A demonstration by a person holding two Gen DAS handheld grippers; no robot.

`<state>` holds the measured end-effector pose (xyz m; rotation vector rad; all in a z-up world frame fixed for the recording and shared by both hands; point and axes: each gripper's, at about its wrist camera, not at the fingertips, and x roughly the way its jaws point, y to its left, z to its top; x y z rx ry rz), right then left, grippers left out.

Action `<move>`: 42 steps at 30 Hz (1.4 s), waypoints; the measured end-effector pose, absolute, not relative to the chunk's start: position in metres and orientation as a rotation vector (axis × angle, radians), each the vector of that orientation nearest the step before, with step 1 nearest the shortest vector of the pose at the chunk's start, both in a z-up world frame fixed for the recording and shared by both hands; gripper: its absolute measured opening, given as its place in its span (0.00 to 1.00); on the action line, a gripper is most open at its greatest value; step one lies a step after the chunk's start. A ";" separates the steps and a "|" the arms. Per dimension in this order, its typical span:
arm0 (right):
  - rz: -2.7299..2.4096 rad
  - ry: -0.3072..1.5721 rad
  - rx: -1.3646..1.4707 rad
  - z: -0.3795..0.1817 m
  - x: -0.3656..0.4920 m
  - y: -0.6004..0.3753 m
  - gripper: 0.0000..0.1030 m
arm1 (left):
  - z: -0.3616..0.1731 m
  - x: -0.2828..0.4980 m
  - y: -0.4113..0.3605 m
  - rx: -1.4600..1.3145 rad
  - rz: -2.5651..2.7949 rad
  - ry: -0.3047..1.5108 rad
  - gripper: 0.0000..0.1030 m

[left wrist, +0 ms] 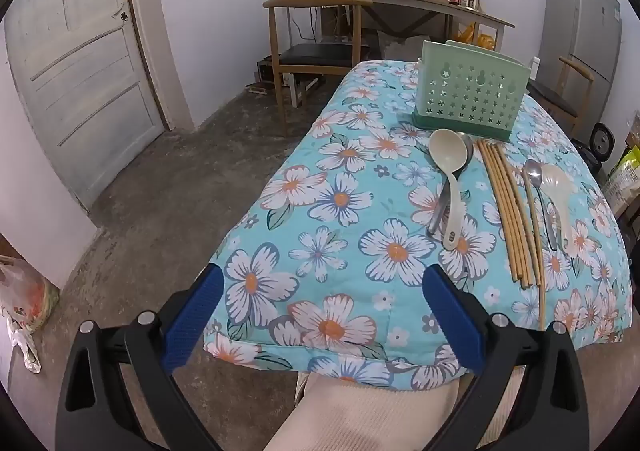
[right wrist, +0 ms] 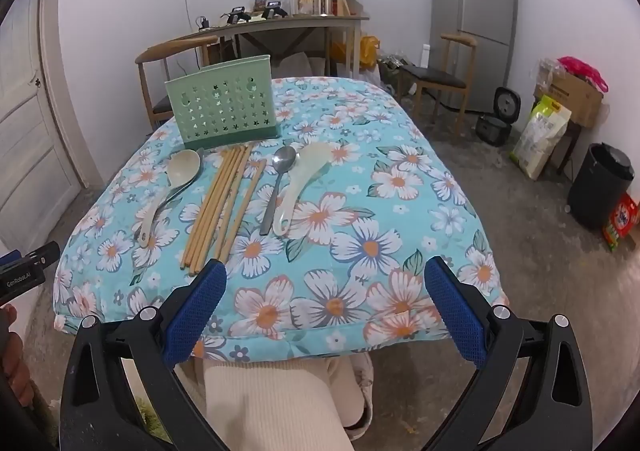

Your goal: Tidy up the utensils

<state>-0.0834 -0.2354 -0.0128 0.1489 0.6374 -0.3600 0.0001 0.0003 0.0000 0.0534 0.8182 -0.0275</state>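
While both grippers (right wrist: 325,293) gape, chopsticks (right wrist: 218,207) lie beyond.

A: What lies on the floral cloth (right wrist: 360,211)?

B: A green holder (right wrist: 224,107) stands at the far side. Before it lie a beige ladle (right wrist: 176,183), chopsticks (right wrist: 220,203), a metal spoon (right wrist: 280,175) and a pale rice paddle (right wrist: 300,179).

A: And the right gripper (right wrist: 324,291)?

B: Its blue fingers (right wrist: 196,311) stand wide apart, holding nothing.

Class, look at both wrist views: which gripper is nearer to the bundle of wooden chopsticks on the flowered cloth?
Right. The right gripper hovers open with its left finger just short of the chopsticks' near ends. The left gripper hovers open at the table's near-left corner, with the chopsticks off to its right.
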 end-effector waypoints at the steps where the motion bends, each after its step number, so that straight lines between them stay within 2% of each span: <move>1: -0.360 0.637 0.150 -0.013 -0.083 -0.235 0.92 | 0.000 0.000 0.000 0.055 -0.028 0.819 0.95; 42: -0.360 0.632 0.142 -0.010 -0.080 -0.232 0.92 | -0.004 -0.002 -0.004 0.069 -0.025 0.823 0.95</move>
